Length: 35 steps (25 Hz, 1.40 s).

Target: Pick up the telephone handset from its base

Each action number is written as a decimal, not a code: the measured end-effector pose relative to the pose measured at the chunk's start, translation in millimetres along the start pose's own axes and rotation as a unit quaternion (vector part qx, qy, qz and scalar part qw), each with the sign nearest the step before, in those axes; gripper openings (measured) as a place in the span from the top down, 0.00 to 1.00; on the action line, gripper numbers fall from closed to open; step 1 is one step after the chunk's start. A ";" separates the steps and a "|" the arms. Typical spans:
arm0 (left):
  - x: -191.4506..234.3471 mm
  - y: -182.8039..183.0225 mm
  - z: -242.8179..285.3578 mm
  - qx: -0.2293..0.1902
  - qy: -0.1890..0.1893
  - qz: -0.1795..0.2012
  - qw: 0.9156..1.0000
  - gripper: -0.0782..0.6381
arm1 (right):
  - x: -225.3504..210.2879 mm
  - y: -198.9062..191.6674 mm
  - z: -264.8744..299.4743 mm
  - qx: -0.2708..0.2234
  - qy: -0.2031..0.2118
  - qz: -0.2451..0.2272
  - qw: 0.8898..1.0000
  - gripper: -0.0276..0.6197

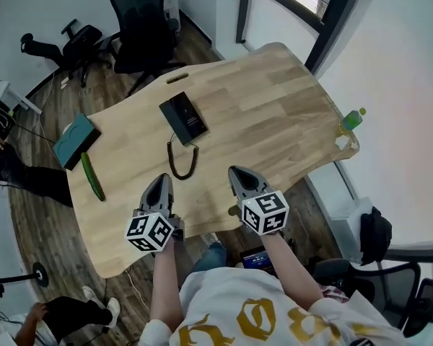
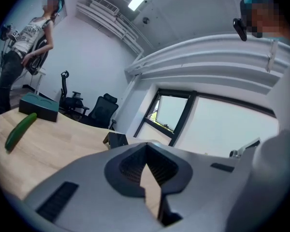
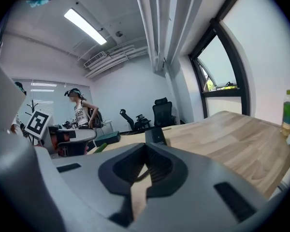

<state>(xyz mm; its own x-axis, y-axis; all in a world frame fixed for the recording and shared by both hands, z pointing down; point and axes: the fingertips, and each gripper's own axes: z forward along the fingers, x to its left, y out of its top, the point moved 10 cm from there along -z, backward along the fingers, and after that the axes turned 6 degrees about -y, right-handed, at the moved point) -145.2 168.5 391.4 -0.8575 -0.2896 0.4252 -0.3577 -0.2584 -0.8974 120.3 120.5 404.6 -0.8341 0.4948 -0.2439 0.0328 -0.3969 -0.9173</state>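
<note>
A pale wooden desk (image 1: 274,99) carries a black telephone (image 1: 184,117) towards its far edge, a little left of the middle. From overhead the handset appears to lie on its base, though its outline is hard to separate from the dark body. The coiled cord (image 1: 182,163) loops from the telephone's near end towards the near edge of the desk.

The left gripper (image 1: 162,180) hangs over the near edge with its jaws together and nothing between them. The right gripper (image 1: 237,170) hangs beside it over the same edge, jaws likewise closed and empty. Both point towards the far edge of the desk and both are apart from the telephone, with the cord between them and it.

In the left gripper view the telephone (image 2: 117,139) shows as a small dark shape just above the closed tips. In the right gripper view it (image 3: 157,135) sits right behind the jaw tips.

A cucumber (image 1: 93,176) lies near the left edge of the desk, with a teal box (image 1: 76,140) just beyond it at that edge. A green bottle (image 1: 352,119) stands at the right corner.
</note>
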 end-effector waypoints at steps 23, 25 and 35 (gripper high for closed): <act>96.8 55.1 101.4 0.032 0.025 0.009 0.999 0.88 | -2.4 40.7 127.7 0.011 -0.014 -0.012 1.000 0.95; 99.7 56.3 104.7 0.031 0.033 0.015 0.999 0.88 | -5.8 44.8 132.8 0.009 -0.008 -0.014 1.000 0.95; 105.5 42.9 125.2 0.054 0.043 0.017 0.997 0.88 | -24.4 44.5 150.9 0.019 -0.005 -0.008 1.000 0.95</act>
<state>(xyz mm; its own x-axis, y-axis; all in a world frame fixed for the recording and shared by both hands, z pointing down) -204.7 11.4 412.5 -0.8985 -0.2209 0.3794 -0.2902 -0.3496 -0.8908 59.1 -25.9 417.2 -0.8399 0.4932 -0.2264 -0.0010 -0.4186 -0.9082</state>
